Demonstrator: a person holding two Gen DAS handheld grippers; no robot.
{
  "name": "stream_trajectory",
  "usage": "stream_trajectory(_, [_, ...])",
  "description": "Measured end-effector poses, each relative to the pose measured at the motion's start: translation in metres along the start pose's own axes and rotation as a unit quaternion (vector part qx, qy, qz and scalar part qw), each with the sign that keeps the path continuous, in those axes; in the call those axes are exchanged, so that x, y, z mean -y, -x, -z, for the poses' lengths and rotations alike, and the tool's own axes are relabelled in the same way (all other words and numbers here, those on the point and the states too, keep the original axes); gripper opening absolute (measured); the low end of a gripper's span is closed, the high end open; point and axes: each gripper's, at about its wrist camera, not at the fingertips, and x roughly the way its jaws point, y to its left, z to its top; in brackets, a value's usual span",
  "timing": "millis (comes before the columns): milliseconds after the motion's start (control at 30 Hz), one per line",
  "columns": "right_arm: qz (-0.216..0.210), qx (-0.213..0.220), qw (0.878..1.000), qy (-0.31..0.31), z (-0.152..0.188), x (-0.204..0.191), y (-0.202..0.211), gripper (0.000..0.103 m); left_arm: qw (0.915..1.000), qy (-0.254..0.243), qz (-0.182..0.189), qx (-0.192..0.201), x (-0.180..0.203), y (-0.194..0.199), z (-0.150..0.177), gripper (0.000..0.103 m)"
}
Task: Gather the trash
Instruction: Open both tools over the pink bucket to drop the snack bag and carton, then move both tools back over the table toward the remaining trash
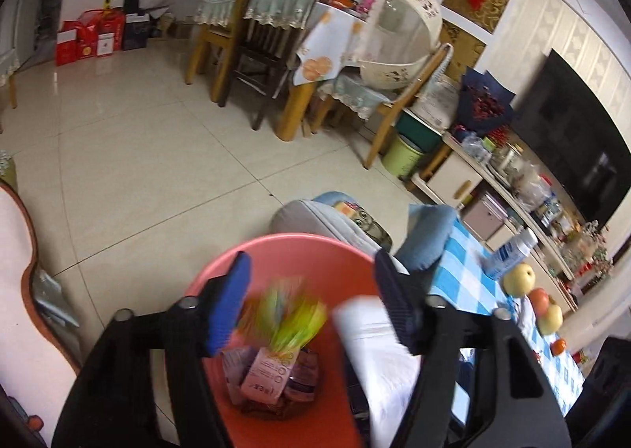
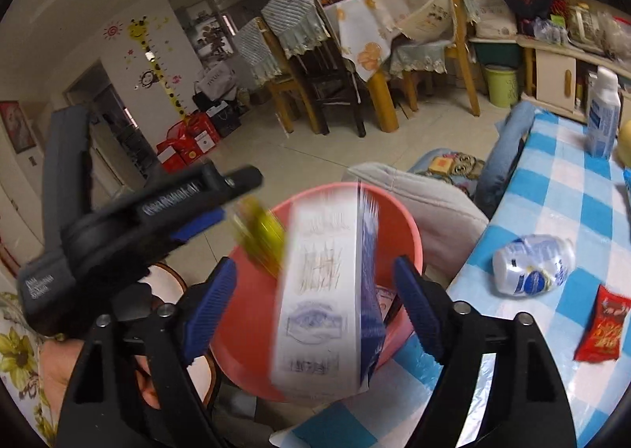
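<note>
A coral-pink basin (image 1: 295,243) sits below both grippers, with a pink packet (image 1: 268,373) and other wrappers at its bottom. My left gripper (image 1: 311,262) is open above it. A blurred yellow-green wrapper (image 1: 292,318) hangs loose between its jaws, touching neither pad. My right gripper (image 2: 315,266) is open too. A blurred white and blue carton (image 2: 319,290) stands upright in its gap, clear of both pads, over the basin (image 2: 410,235). The wrapper (image 2: 260,239) shows just left of the carton, under the left gripper's finger (image 2: 236,182).
A blue-checked tablecloth (image 2: 572,211) on the right carries a crushed plastic bottle (image 2: 532,264), a red snack packet (image 2: 599,325) and an upright white bottle (image 2: 603,116). Fruit (image 1: 520,278) lies further along it. A grey cushion (image 2: 434,203) sits behind the basin. Chairs (image 1: 272,38) stand across the tiled floor.
</note>
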Motion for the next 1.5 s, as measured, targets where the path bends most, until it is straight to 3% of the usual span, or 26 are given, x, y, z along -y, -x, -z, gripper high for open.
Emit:
stream_trajectory(100, [0.018, 0.007, 1.000, -0.004, 0.006, 0.004, 0.003, 0.089, 0.9999, -0.007, -0.016, 0.001, 0.001, -0.001, 0.000, 0.081])
stream_trajectory(267, [0.069, 0.020, 0.997, 0.017, 0.019, 0.009, 0.016, 0.090, 0.9996, -0.017, -0.021, 0.002, 0.010, -0.001, 0.002, 0.090])
stream_trajectory(1033, [0.125, 0.015, 0.992, 0.023, 0.054, 0.055, 0.063, 0.094, 0.9924, -0.121, -0.014, -0.014, 0.084, -0.012, 0.033, 0.093])
stream_trajectory(1500, [0.142, 0.019, 0.990, 0.020, 0.064, 0.080, 0.087, 0.094, 0.9787, -0.204, -0.015, -0.016, 0.135, -0.018, 0.059, 0.093])
